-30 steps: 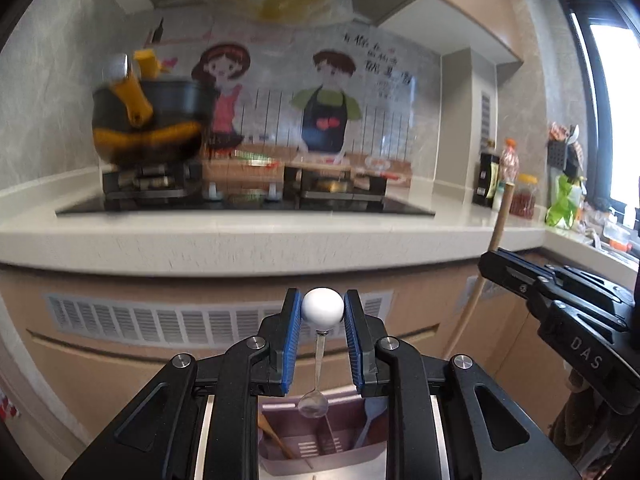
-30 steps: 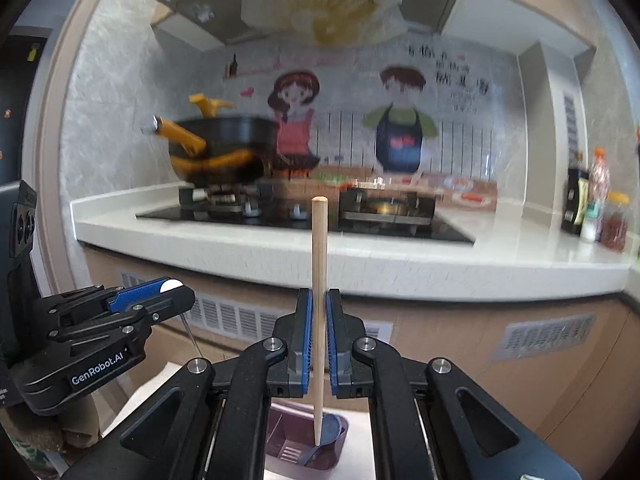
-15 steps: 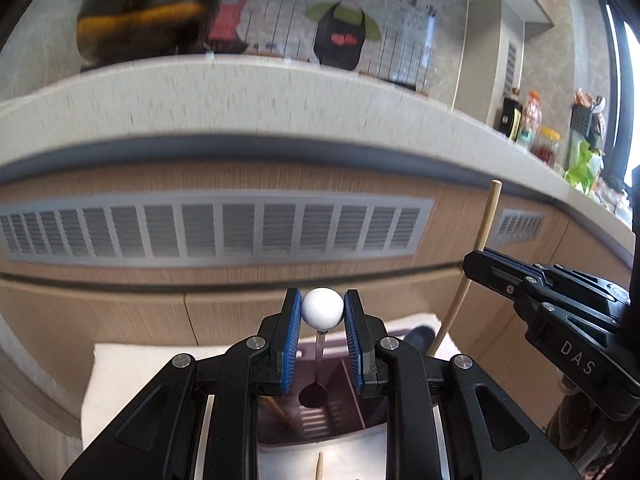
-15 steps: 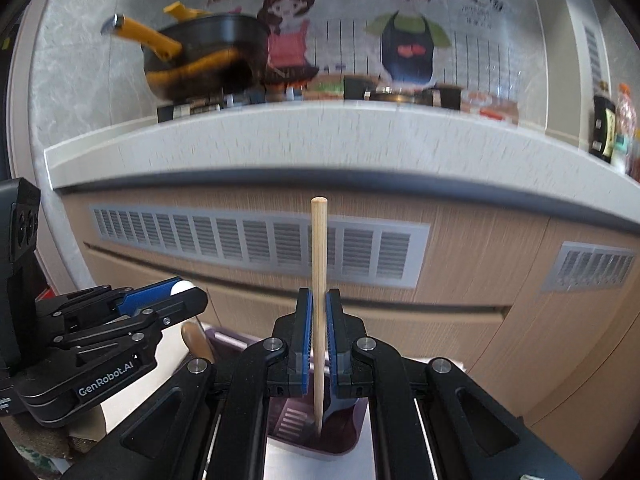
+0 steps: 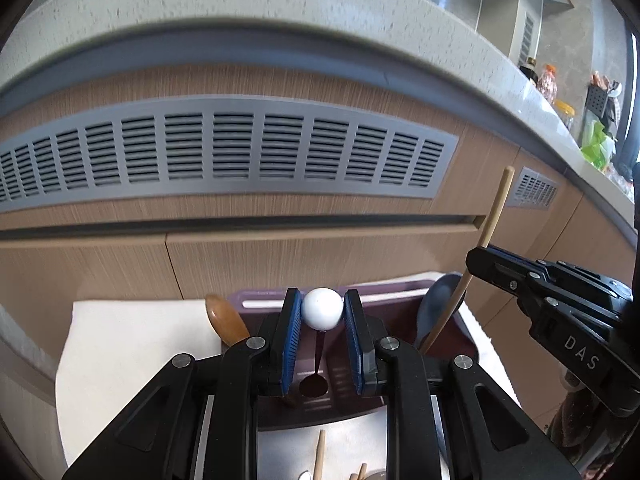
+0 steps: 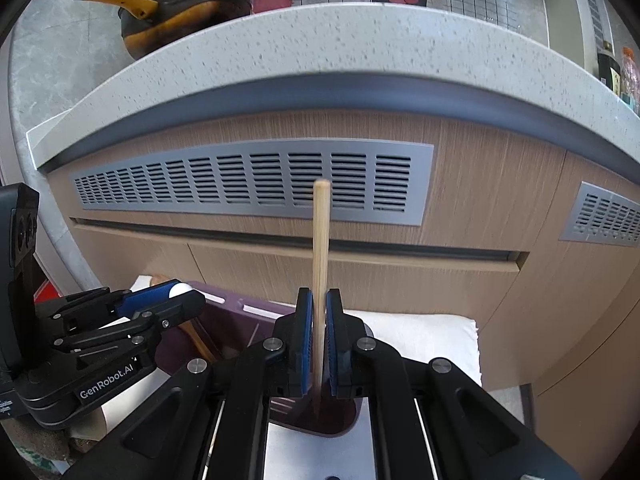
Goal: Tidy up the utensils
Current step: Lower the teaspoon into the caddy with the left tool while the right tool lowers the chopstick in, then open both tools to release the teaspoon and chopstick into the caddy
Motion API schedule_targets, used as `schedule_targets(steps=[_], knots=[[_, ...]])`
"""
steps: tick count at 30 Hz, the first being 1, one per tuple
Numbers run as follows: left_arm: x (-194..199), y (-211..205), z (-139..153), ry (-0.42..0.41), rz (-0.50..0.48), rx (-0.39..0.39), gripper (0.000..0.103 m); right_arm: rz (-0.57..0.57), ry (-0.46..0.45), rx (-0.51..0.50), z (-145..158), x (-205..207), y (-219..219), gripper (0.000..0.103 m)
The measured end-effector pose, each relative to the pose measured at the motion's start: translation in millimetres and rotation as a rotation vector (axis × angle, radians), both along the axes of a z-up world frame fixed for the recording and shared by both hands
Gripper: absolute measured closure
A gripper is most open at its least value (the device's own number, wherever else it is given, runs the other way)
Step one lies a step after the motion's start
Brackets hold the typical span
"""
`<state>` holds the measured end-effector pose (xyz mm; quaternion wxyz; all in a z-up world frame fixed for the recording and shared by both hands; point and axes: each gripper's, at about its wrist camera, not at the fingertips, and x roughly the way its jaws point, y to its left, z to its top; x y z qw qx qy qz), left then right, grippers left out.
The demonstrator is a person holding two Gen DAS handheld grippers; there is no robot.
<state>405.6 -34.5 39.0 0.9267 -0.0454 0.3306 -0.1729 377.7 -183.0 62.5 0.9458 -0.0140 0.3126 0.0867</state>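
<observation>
While both grippers hang over the purple utensil caddy [image 5: 460, 320], the left gripper [image 5: 322, 344] clamps the white ball end of a spoon [image 5: 322, 309], its bowl down inside the caddy's middle compartment. The right gripper [image 6: 319, 344] pinches a wooden chopstick [image 6: 321, 240] upright, lower tip inside the caddy's right-end compartment beside a grey-blue spoon [image 5: 436, 304]. A brown wooden spoon [image 5: 224, 320] stands at the left end.

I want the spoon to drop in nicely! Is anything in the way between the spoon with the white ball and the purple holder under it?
Nothing visible blocks it. The left gripper holds the spoon by its white ball, bowl hanging down inside the purple holder. The brown spoon and blue spoon lean off to either side.
</observation>
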Motion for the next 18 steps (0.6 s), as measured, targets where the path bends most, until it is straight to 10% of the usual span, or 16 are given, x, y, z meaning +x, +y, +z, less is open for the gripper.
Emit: schedule_targets(steps=[12,18], knots=[[-57,28,25,-0.068,0.045,-0.041,0.061,-0.044,-0.045,-0.025,7,-41,-21,0.05],[-104,41,3,-0.018,0.05,0.003,0.051,-0.032,-0.014,-0.062,-8,-80,-29,0.045]])
